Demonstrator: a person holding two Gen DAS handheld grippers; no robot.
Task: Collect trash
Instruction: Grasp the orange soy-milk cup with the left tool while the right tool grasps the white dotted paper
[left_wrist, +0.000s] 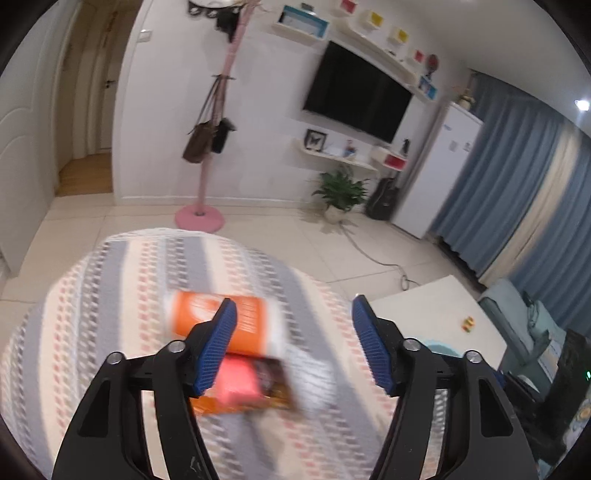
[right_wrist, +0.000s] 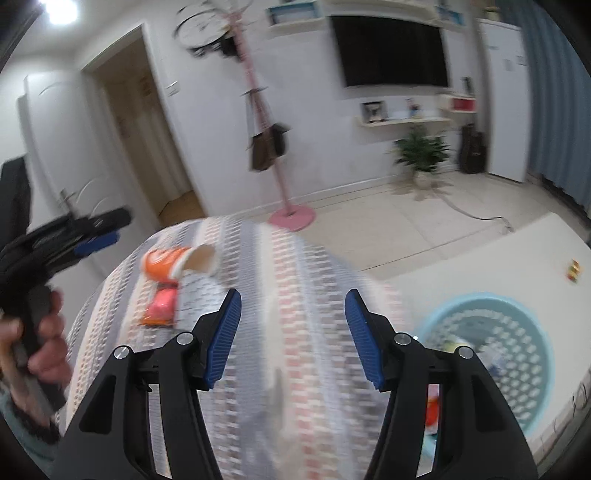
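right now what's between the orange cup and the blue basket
In the right wrist view, only patterned tablecloth lies between the orange cup and the blue basket; the right gripper, its jaws open and empty, hangs over that stretch.

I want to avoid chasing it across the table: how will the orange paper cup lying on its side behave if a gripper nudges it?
The orange paper cup lies on its side, open mouth showing, so it will probably roll, curving since it tapers. It looks empty and thin-walled, likely light and easy to crush. The patterned tablecloth may slow it slightly.
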